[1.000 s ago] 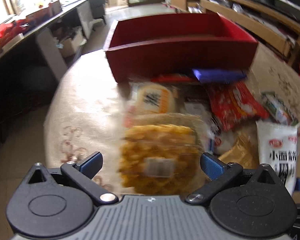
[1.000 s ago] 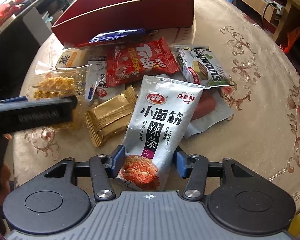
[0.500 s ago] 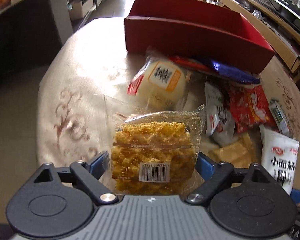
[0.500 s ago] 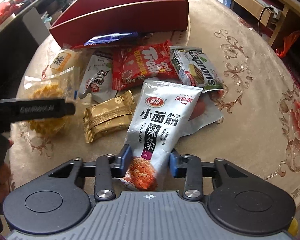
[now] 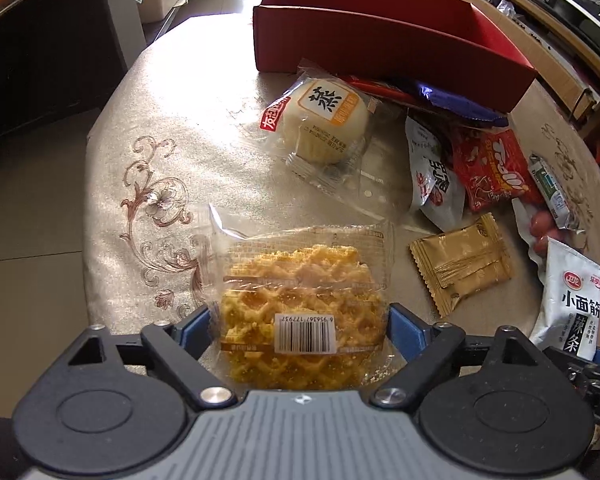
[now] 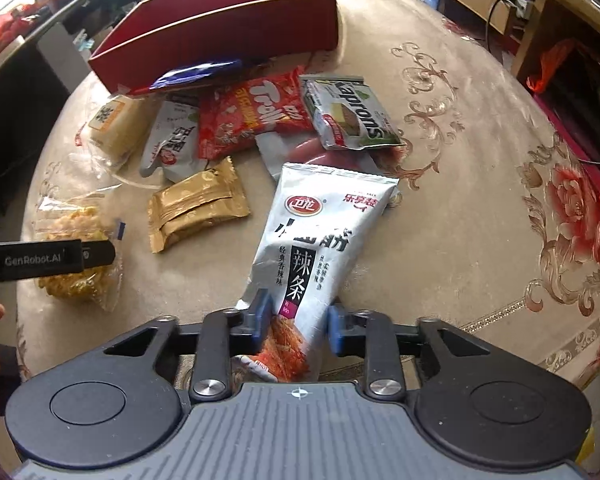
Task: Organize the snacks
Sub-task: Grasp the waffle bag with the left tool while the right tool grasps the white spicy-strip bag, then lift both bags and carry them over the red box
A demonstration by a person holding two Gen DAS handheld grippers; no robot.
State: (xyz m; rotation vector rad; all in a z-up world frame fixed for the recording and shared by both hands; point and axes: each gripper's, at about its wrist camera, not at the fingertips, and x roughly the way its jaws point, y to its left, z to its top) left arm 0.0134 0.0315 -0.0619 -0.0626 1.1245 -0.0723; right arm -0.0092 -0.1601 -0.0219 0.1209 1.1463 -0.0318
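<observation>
1. The left gripper (image 5: 300, 330) has its blue fingers (image 5: 196, 330) set wide, one on each side of a clear bag of yellow crunchy cake (image 5: 300, 320). The fingers press on the bag's two sides, so it is held. This bag is near the table's left edge.
2. The right gripper (image 6: 298, 322) has its jaws opening just now. A white spicy strip bag (image 6: 320, 248) is between them. The left finger touches the bag. The right finger looks a tiny bit apart from it, so I cannot tell if the bag is pinched.
3. The white bag's far end lies on the table (image 6: 440, 220), near the middle.
4. A red box (image 6: 220, 28) stands open at the far edge of the table.
5. Just in front of the box lie a blue wrapper (image 6: 198, 72), a round bun in a bag (image 5: 326, 120), a red snack bag (image 6: 252, 114) and a green wafer pack (image 6: 350, 114).
6. A gold packet (image 6: 198, 204) lies between the two held bags.
</observation>
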